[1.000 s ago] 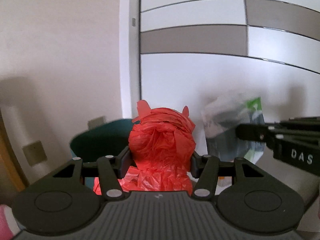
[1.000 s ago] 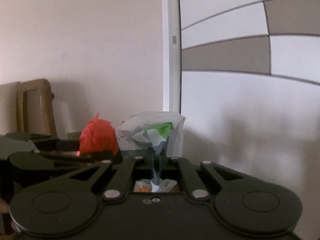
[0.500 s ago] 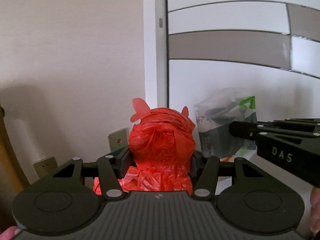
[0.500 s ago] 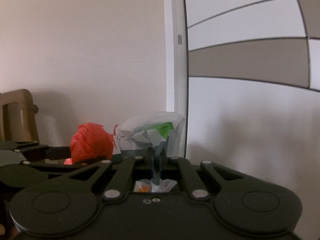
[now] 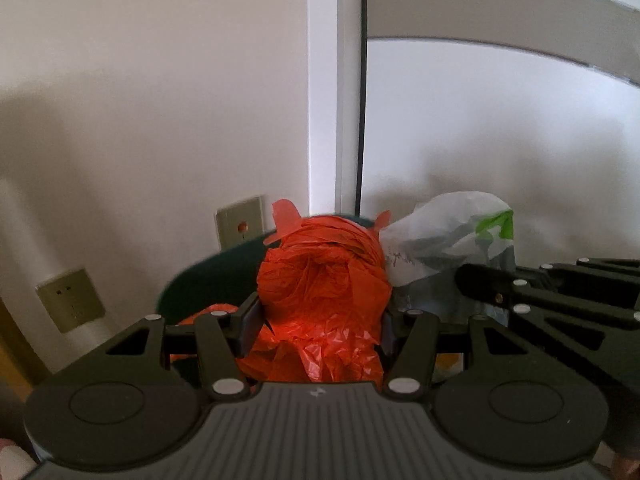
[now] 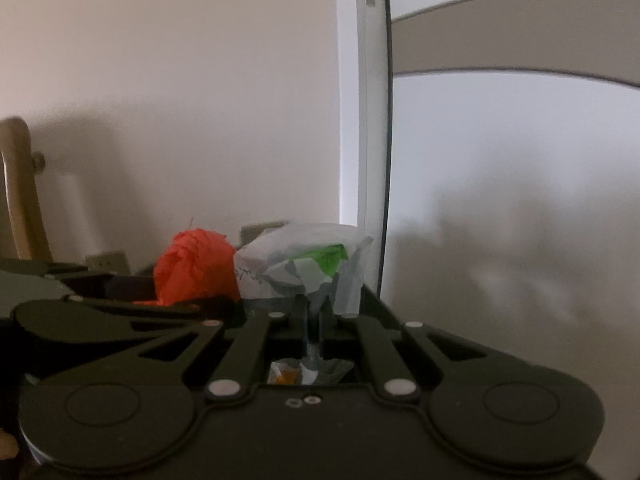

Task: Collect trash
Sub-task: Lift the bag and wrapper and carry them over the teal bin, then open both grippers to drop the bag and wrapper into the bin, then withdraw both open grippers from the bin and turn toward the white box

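Biggest thing ahead is the white wall (image 5: pixel 140 100) with a door frame (image 5: pixel 340 100) running up it. Below that sits a dark green bin (image 5: pixel 216 280), its rim showing just behind the left gripper's load, near 2 wall sockets (image 5: pixel 70 300).

You carry 2 bags. The red bag (image 5: pixel 324 292), a crumpled plastic ball, sits between the fingers of the left gripper (image 5: pixel 320 320), which are spread partway and squeeze it from both sides. It hangs over the near rim of the bin. The white bag (image 6: pixel 304 268), with a green patch, stands just beside the red one on its right; the right gripper (image 6: pixel 314 320) has its fingers pressed nearly together, pinching a thin twist of that bag's plastic.

Step in hand, as I read it: bringing both bags to the bin for drop-off. Next move calls for getting each bag fully over the bin opening, red one looks closer, then spreading the fingers to let go. Watch that the white bag clears the rim; its position over the bin can't be told from here.
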`<action>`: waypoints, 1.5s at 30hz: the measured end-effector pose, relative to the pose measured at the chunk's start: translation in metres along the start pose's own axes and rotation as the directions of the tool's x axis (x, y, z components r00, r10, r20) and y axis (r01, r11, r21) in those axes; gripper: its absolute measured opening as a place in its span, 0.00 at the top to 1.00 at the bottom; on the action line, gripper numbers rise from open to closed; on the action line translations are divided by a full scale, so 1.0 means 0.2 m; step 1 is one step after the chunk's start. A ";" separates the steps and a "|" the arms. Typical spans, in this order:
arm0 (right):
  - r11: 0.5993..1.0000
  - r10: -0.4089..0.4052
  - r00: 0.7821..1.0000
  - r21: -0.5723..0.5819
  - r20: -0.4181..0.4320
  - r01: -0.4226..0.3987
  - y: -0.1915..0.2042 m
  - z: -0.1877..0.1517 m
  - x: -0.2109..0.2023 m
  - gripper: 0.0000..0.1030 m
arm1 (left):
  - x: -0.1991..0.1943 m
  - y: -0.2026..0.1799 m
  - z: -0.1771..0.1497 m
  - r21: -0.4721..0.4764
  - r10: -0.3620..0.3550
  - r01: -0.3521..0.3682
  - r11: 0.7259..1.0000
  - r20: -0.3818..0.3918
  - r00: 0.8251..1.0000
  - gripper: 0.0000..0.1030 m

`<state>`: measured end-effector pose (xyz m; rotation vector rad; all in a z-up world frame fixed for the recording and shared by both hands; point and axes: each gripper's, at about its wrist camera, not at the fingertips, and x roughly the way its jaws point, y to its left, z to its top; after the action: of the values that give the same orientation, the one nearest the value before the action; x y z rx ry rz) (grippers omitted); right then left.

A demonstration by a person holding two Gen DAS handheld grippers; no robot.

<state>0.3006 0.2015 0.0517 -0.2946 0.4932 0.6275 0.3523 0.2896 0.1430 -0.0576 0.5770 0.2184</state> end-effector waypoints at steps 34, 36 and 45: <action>0.999 -0.017 0.999 -0.040 -0.046 0.015 -0.06 0.04 -0.11 0.56 | 0.08 -0.05 0.03 -0.018 0.018 -0.020 1.000 -0.129 0.991 0.22; 1.000 -0.015 0.999 -0.027 -0.041 0.014 -0.07 0.05 -0.17 0.56 | 0.04 -0.06 0.03 -0.024 0.013 -0.016 1.000 -0.119 0.993 0.22; 1.000 -0.014 1.000 0.013 -0.027 0.014 -0.11 0.01 -0.44 0.49 | -0.23 -0.11 0.01 -0.021 -0.009 0.008 1.000 -0.070 0.998 0.22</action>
<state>0.2529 0.1430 0.1020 -0.2944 0.5203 0.6070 0.3212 0.2597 0.1691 -0.0883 0.6442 0.2149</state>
